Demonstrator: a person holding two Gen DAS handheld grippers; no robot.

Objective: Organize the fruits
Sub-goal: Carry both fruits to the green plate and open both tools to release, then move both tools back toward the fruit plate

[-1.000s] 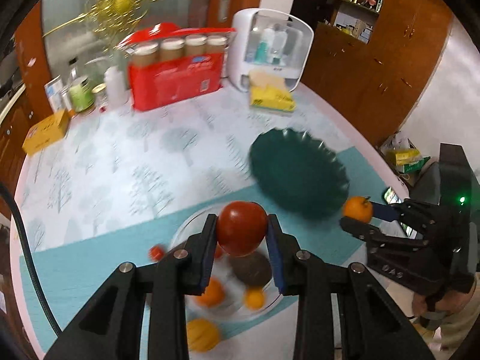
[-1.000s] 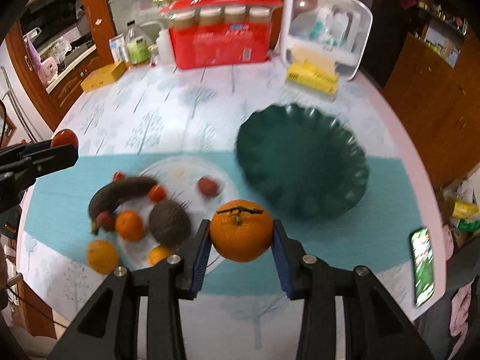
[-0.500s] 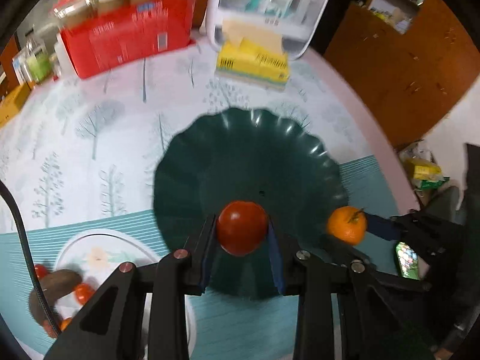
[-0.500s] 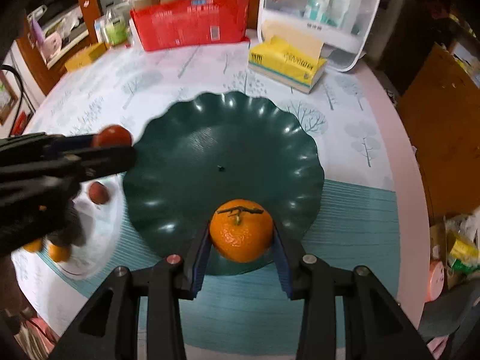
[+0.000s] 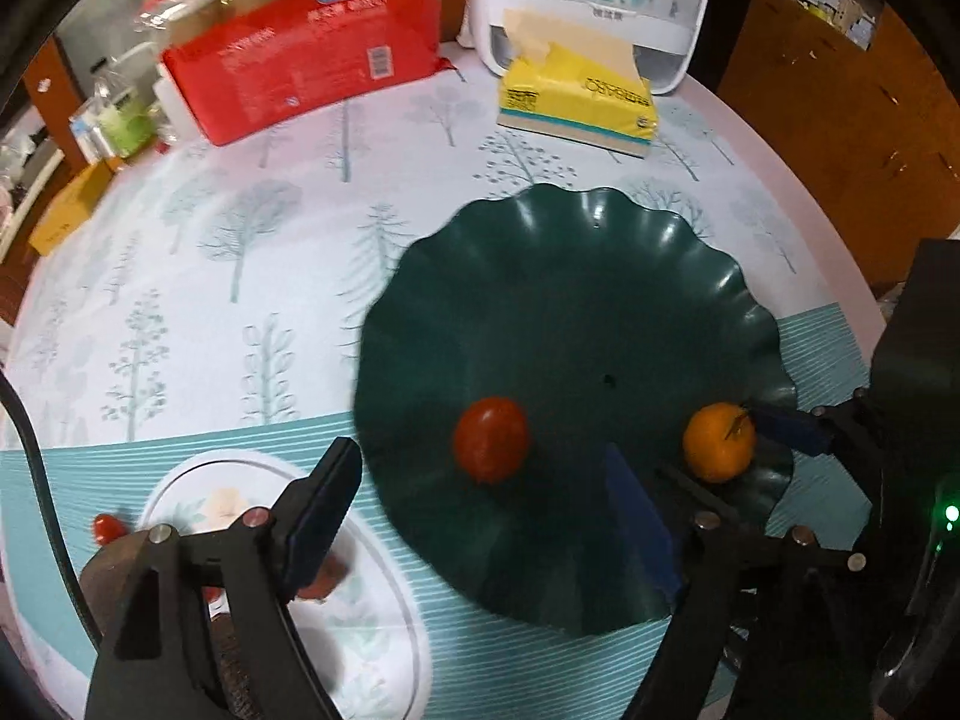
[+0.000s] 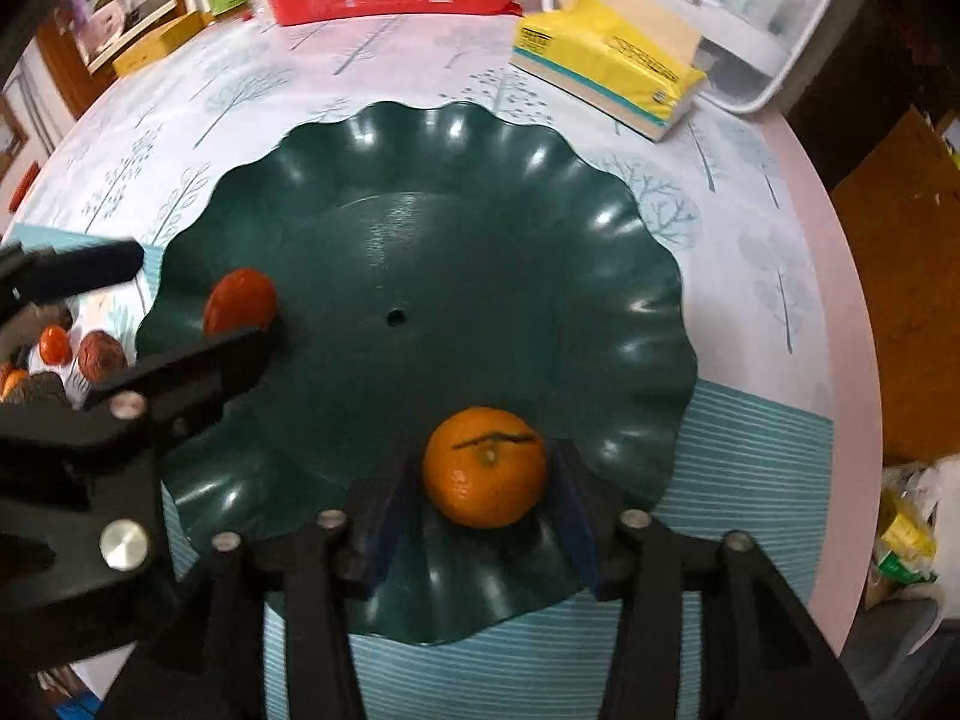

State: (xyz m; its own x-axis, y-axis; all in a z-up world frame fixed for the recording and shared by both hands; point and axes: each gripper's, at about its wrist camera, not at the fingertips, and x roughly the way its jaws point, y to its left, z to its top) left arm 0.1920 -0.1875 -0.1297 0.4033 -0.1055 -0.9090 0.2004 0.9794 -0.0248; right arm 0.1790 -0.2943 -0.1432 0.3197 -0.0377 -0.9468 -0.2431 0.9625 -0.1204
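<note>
Left gripper (image 5: 480,498) jaws wide around tomato (image 5: 491,447); right gripper (image 6: 485,480) jaws flank orange (image 6: 485,467).

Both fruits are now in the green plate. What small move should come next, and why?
Probably draw both grippers back from the green plate. The left gripper is wide open around the tomato, and the right gripper shows gaps beside the orange, so both look released.

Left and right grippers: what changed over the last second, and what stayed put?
Both carried their fruit from the white plate side over to the green plate. The left gripper has opened and let go of the tomato, which now lies on the plate. The right gripper has loosened around the orange, now resting near the rim. The tissue pack and red package stayed.
</note>
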